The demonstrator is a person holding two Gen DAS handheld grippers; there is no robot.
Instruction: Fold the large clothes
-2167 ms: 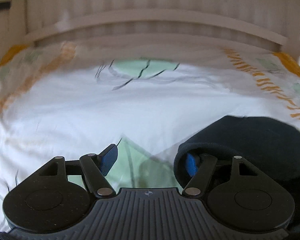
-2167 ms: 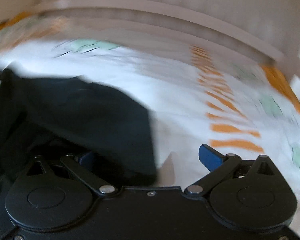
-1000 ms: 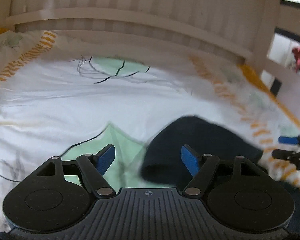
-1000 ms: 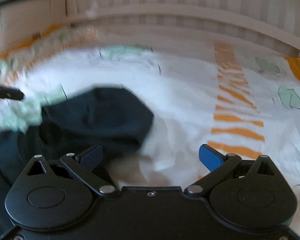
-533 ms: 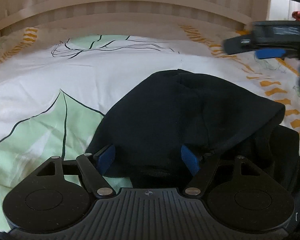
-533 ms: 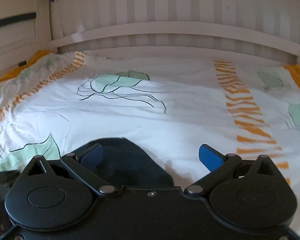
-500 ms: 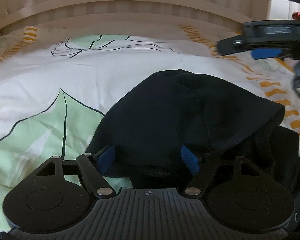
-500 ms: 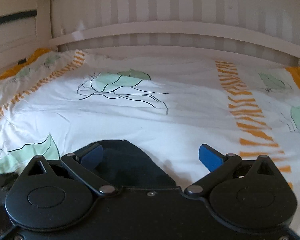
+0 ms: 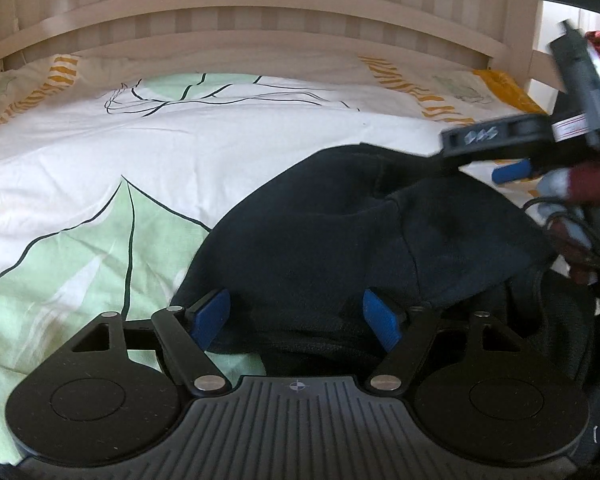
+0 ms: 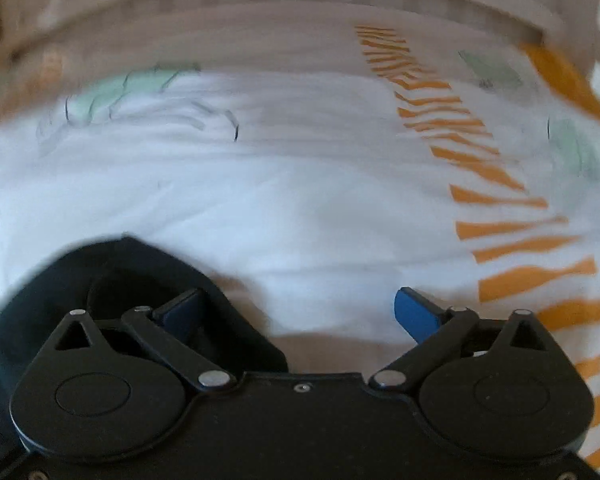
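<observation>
Soft, limp, fairly thick dark garment (image 9: 340,240); likely to sag and bunch when lifted, so best taken by a hem or edge at two spread points, not the middle. Looks navy-black, crumpled into a rounded heap on the bed cover (image 9: 180,160), white with green leaves and orange stripes. Left gripper (image 9: 296,316) wide open, straddling the near folds without pinching; right gripper (image 10: 300,316) wide open, empty, beside the heap.

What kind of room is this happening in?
Most likely a bedroom. A dark garment lies on a bed made up with a white duvet printed with green leaves and orange stripes, and a pale slatted wooden headboard runs along the far edge.
</observation>
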